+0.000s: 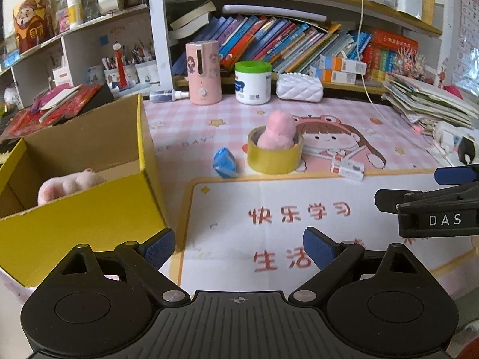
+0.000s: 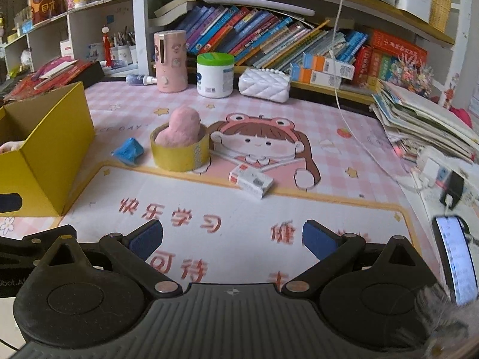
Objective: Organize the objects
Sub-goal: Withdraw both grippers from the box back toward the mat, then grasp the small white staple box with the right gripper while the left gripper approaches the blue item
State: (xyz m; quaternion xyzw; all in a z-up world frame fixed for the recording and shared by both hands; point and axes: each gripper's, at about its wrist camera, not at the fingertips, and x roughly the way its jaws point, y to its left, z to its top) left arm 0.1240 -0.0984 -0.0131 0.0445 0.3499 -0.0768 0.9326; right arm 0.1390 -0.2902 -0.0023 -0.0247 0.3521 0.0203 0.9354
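Note:
A yellow cardboard box [image 1: 89,209] [image 2: 45,155] stands open at the left of the desk, with a pale pink plush toy [image 1: 70,185] inside it. A pink fuzzy toy [image 1: 277,131] [image 2: 179,130] sits inside a yellow tape roll [image 1: 274,157] [image 2: 179,154] mid-desk. A blue packet [image 1: 225,163] [image 2: 128,151] lies left of the roll, and a small white carton [image 1: 347,167] [image 2: 251,181] lies to its right. My left gripper [image 1: 239,246] hovers open over the mat beside the box, nothing between its fingers. My right gripper [image 2: 232,240] is open and empty too.
At the back stand a pink dispenser [image 1: 203,73], a green-lidded white jar [image 1: 253,82] and a white quilted case [image 1: 299,86], with bookshelves behind. A pile of booklets [image 2: 425,122] lies at the right, a phone [image 2: 456,258] near the right edge, and a white cable [image 2: 359,137] crosses the desk.

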